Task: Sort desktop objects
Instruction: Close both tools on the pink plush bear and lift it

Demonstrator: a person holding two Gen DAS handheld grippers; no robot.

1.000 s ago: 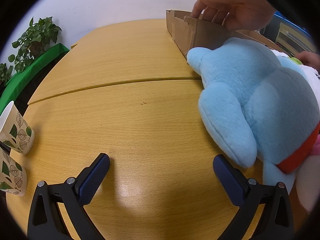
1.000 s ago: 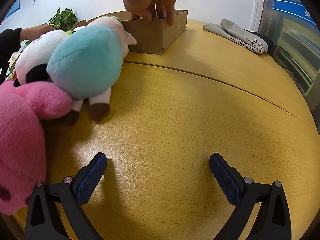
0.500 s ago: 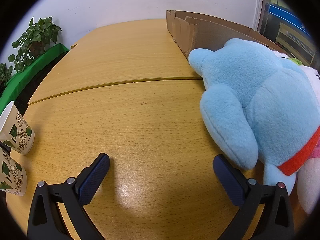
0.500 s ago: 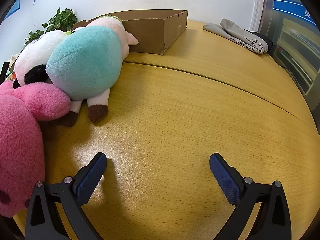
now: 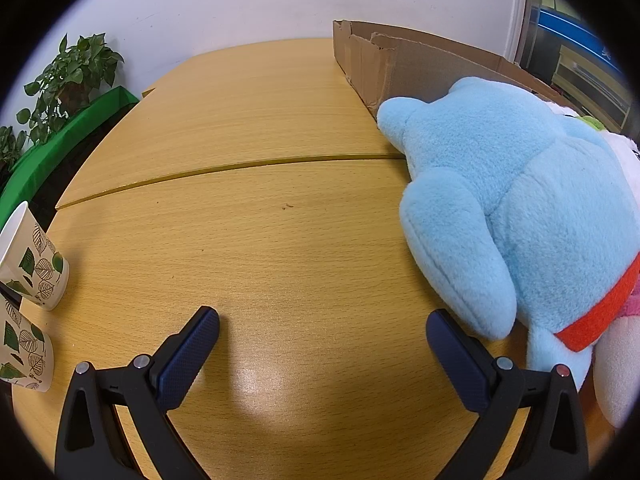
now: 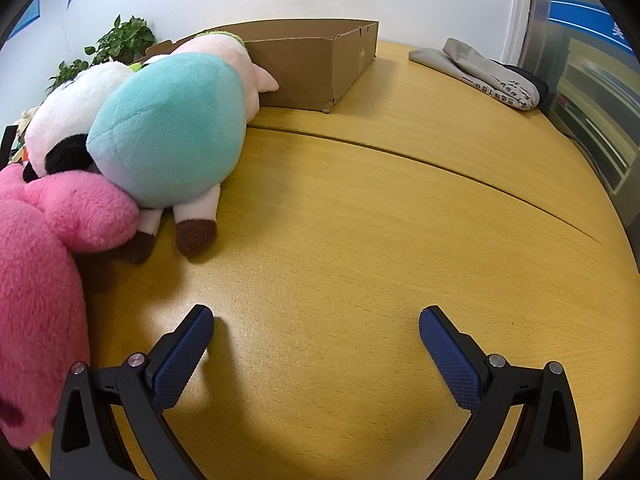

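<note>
While agape, left tool [image 5: 322,334], blue plush [image 5: 520,208] just right

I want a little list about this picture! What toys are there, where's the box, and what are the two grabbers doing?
table: wooden, a seam across it
toys: blue plush, teal plush, pink plush, white-and-black plush, piled together
box: cardboard, open top, behind the toys
cups: two leaf-print paper cups at the table's left edge
cloth: grey bundle at the far right
plant: green, by the wall
left gripper: open, holding nothing
right gripper: open, holding nothing
</note>
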